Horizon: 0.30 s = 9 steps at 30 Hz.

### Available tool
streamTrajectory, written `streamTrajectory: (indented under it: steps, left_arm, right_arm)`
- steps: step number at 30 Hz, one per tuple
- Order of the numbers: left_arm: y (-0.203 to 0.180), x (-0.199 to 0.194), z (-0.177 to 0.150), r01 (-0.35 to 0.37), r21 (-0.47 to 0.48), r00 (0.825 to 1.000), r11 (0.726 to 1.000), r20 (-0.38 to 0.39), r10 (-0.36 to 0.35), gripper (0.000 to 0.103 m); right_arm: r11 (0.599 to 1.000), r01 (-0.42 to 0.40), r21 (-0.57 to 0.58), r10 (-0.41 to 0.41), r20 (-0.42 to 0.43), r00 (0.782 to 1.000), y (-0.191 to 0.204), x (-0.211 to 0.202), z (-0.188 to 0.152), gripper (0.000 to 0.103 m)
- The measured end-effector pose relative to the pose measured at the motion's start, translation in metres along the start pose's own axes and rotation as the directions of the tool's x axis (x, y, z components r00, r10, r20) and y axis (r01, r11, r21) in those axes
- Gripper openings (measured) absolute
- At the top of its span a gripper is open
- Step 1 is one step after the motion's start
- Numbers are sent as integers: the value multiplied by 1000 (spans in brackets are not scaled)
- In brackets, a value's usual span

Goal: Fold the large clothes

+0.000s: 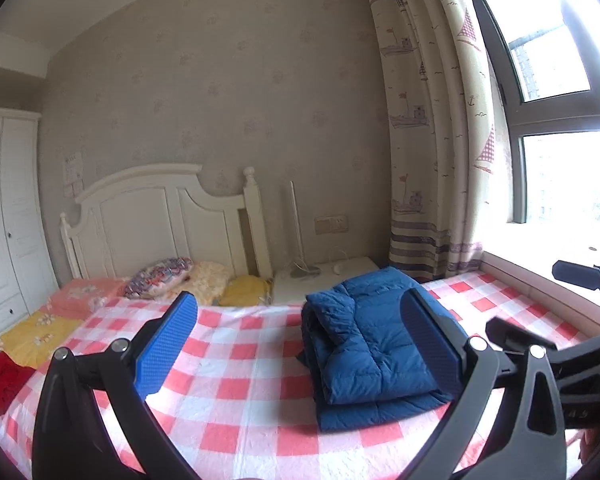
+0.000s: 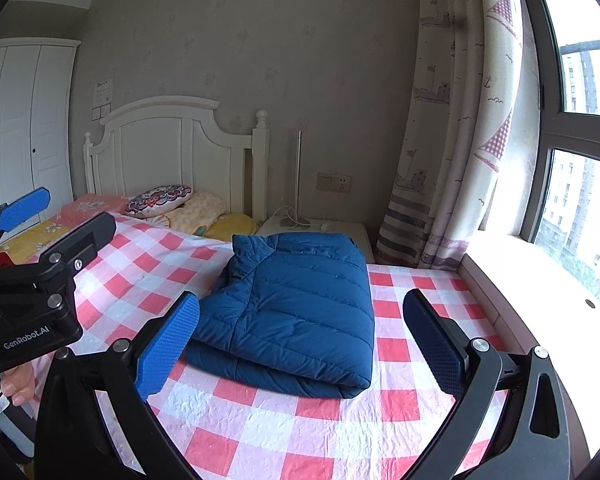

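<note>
A blue quilted down jacket [image 1: 370, 344] lies folded in a compact stack on the red-and-white checked bed cover [image 1: 236, 400]. It also shows in the right wrist view [image 2: 296, 308]. My left gripper [image 1: 300, 348] is open and empty, held above the bed just left of the jacket; its right finger overlaps the jacket's edge in view. My right gripper [image 2: 300, 344] is open and empty, held above the jacket's near edge. The left gripper also shows at the left of the right wrist view [image 2: 40, 264].
Pillows [image 2: 172, 200] and yellow and pink bedding lie by the white headboard [image 2: 172, 148]. A red cloth [image 1: 0, 380] lies at the far left. A white bedside table [image 2: 320, 228] with a lamp stands behind the jacket. Curtain [image 2: 452, 140] and window sill [image 2: 540, 276] on the right.
</note>
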<state>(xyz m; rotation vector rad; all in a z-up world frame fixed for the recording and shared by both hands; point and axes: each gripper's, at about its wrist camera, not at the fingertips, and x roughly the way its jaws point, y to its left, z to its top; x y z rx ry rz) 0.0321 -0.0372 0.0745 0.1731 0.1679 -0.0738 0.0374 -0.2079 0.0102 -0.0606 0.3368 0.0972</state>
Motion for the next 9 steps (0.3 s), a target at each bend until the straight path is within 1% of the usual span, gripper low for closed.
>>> streamTrajectory:
  steps: [2,4,7,8,9]
  left_arm:
    - [2,10,-1,35,-10,999,999,-19,-35,101]
    - [7,26,-5,69,-37,996,997,-62,-71,101]
    - [24,59,-20,58,-62,988,996,-138,-66,101]
    - [36,78,-29,61,-56,981,997,-180,-70,101]
    - [45,90,-35,60,-49,977,997,-203,-69,101]
  right_arm:
    - [1000,-3,2,3,-17,1000,0,9,-3,98]
    - [1000,-2,4,2,-41,999,-2,22,-8,98]
    - [1000,19,1,-18,-75,997,-15,45,-14,98]
    - [999,34,1,-34,-88,996,-24,52,-15,98]
    - [998,62,4,-61,-112,992,-41,62,-16,98]
